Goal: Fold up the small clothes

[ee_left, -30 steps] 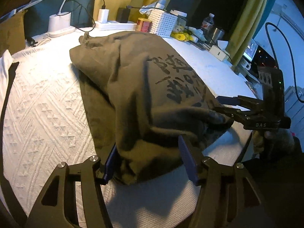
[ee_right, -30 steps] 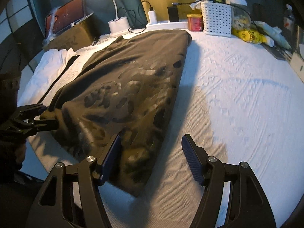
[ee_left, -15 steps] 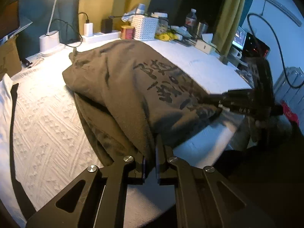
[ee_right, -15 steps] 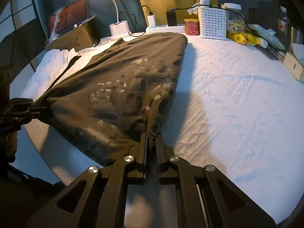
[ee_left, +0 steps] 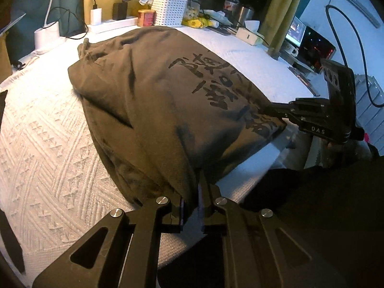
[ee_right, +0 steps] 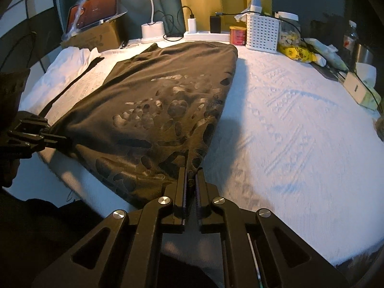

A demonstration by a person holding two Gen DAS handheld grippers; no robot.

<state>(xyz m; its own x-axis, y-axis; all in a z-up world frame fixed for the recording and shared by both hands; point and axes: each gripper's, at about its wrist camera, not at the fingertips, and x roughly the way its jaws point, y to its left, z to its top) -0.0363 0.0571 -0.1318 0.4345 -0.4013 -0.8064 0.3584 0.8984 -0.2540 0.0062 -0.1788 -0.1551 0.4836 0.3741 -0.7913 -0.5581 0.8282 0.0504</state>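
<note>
Both the left tongs (ee_left: 192,204) and the right tongs (ee_right: 190,192) are pinched tight on the near corners of the brown shirt (ee_left: 156,96) at the bed's (ee_left: 48,156) near edge, so an uneven pull could crease it.

Both grippers are matte black: the left gripper (ee_left: 192,192) and right gripper (ee_right: 191,180) have cut-out triangular linkage arms, silver round screws, bluish pads. "DAS" lettering marks the right one's side.
</note>
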